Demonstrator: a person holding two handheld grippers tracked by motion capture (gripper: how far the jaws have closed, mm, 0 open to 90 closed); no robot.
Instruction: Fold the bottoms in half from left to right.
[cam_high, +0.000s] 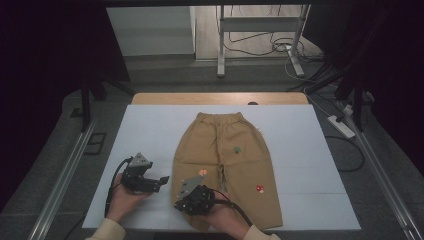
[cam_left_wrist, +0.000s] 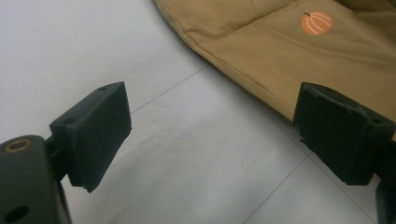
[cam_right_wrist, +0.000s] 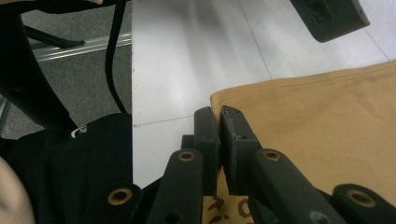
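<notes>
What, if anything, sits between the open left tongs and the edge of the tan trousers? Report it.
Nothing visible does. The left tongs stand open over bare white table, and the tan trousers lie just ahead, their side seam beside the far jaw. The right tongs are already shut on a trouser-leg corner.

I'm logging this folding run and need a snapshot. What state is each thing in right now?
Tan trousers: laid flat on the table, unfolded, waistband at the far end.
Right gripper: shut on the hem corner of the trousers' left leg.
Left gripper: open, nothing between its jaws, beside the trousers' edge.
White table sheet: flat, under the trousers.
</notes>
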